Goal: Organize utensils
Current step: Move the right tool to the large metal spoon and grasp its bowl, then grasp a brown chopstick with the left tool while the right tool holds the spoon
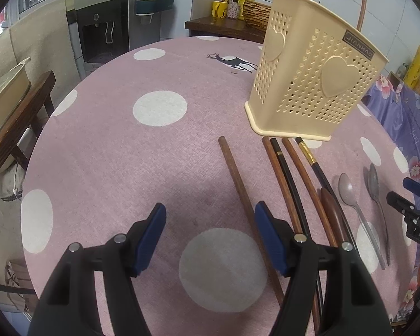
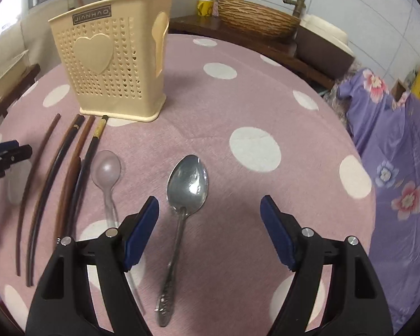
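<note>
A cream perforated utensil holder (image 1: 308,84) (image 2: 112,64) stands on the pink dotted tablecloth (image 1: 126,154), with brown sticks rising from it. In front of it lie several chopsticks (image 1: 294,182) (image 2: 56,182) side by side. One brown chopstick (image 1: 243,196) runs just inside the right finger of my left gripper (image 1: 210,218), which is open and holds nothing. A pale plastic spoon (image 2: 106,168) (image 1: 350,193) lies beside a metal spoon (image 2: 187,182) (image 1: 375,184). My right gripper (image 2: 210,210) (image 1: 403,190) hangs open over the metal spoon, whose handle runs near the left finger, untouched.
A wooden sideboard (image 2: 238,36) behind the table carries a woven basket (image 2: 254,14), a yellow cup (image 1: 219,8) and a bottle. A water dispenser (image 1: 103,22) and a chair (image 1: 22,117) stand to the left. Purple floral cloth (image 2: 400,154) lies off the table's right edge.
</note>
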### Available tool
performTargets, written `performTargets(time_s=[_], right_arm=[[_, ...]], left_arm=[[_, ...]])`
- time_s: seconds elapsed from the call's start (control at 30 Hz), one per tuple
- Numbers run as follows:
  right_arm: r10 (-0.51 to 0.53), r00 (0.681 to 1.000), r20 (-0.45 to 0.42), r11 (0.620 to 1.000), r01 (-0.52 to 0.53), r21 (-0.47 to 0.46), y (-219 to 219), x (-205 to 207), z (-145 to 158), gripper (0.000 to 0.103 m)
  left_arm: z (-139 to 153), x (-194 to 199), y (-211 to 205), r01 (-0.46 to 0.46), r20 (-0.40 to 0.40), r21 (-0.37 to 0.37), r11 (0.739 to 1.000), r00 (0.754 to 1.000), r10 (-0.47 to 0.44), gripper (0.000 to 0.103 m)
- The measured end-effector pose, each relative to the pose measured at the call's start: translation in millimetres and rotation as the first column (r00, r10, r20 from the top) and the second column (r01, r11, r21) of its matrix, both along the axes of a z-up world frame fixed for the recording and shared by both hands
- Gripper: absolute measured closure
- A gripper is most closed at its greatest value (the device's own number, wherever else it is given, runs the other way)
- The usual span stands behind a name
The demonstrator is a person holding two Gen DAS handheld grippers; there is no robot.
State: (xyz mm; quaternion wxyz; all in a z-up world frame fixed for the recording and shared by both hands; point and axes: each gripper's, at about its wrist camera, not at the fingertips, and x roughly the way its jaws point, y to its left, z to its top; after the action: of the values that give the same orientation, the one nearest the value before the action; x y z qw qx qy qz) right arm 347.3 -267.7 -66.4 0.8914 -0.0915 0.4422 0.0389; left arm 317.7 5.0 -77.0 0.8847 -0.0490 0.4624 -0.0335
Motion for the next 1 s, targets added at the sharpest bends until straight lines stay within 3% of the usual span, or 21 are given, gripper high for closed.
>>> performTargets(time_s=[0.17,0.4,0.6,0.73,0.8,0.9,1.0], right_arm=[[-0.053,0.998,-0.04,0.998,0.051,-0.044,20,9,-24,0.031],[-0.185,0.98,-0.067,0.975,0.191,0.111,9,34,-30,0.04],[-0.191,0.98,-0.061,0.972,0.197,0.124,12,40,-29,0.056],[-0.175,0.983,-0.052,0.977,0.18,0.112,14,32,-28,0.061],[-0.174,0.983,-0.051,0.977,0.179,0.117,12,31,-28,0.061],[-0.174,0.983,-0.051,0.976,0.179,0.121,12,29,-28,0.061],[-0.172,0.984,-0.048,0.976,0.177,0.129,10,30,-28,0.061]], left_arm=[[0,-1,4,-0.019,-0.005,0.005,1.0,1.0,0.019,0.037],[2,2,8,-0.054,0.006,0.011,0.998,0.999,0.054,0.037],[2,15,-6,-0.039,0.001,0.016,0.999,0.999,0.039,0.038],[0,26,-21,-0.023,-0.01,0.035,0.999,1.0,0.024,0.051],[-4,32,-28,-0.017,-0.028,0.05,0.999,0.999,0.019,0.064],[-6,35,-35,-0.048,-0.014,0.1,0.994,0.999,0.049,0.07],[-6,37,-33,-0.086,-0.009,0.098,0.992,0.996,0.087,0.071]])
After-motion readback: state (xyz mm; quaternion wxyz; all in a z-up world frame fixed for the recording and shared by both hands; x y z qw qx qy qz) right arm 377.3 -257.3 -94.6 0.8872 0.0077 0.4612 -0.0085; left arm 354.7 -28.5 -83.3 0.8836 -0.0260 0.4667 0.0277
